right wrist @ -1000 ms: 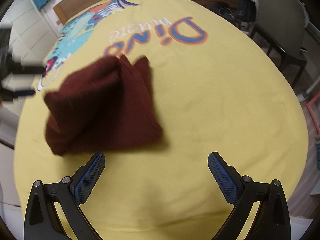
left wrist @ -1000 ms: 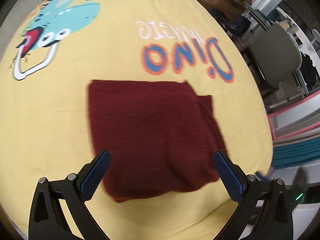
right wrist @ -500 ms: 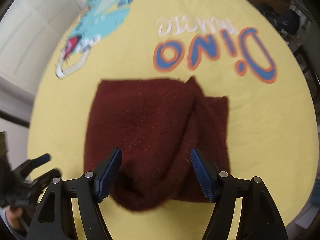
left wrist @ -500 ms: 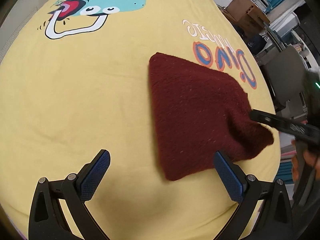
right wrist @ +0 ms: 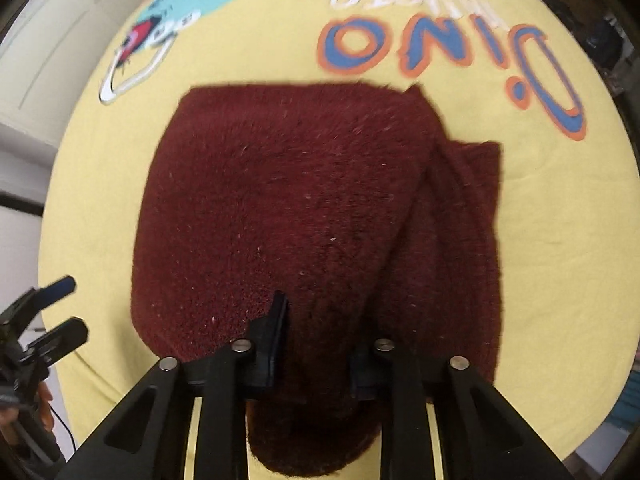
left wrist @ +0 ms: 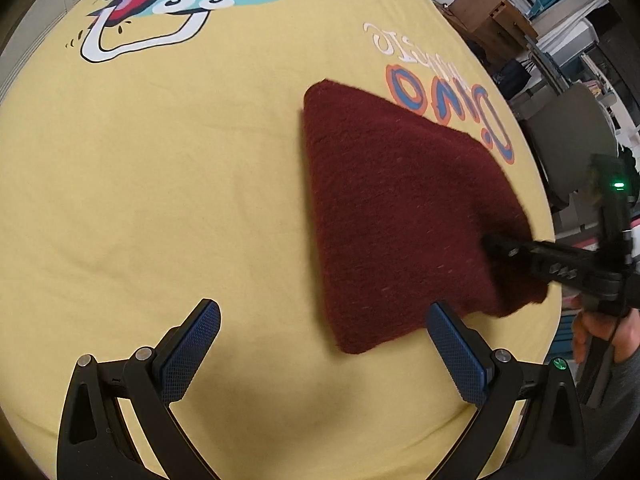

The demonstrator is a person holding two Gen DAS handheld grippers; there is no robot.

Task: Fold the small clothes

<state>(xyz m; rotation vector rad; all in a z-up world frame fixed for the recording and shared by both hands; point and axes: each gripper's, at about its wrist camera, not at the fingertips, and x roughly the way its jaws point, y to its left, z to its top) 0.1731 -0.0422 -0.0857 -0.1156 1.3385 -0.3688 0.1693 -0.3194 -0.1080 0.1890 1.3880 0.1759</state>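
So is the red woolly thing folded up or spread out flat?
Folded. The dark red knit garment lies doubled on the yellow sheet, layered edges showing at its right side, with the right gripper pinching its near edge.

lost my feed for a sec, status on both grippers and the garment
Right gripper shut on maroon knit, near edge. Left gripper open, empty, beside it. Knit folded on yellow sheet. Nothing in the way.

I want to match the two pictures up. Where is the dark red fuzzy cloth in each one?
Left wrist view: the dark red cloth lies right of centre, with the right gripper biting its right edge.
Right wrist view: it fills the middle, its near edge bunched between the closed fingers.
Shared landmark: the orange-and-blue Dino lettering on the yellow sheet, just beyond the cloth in both.
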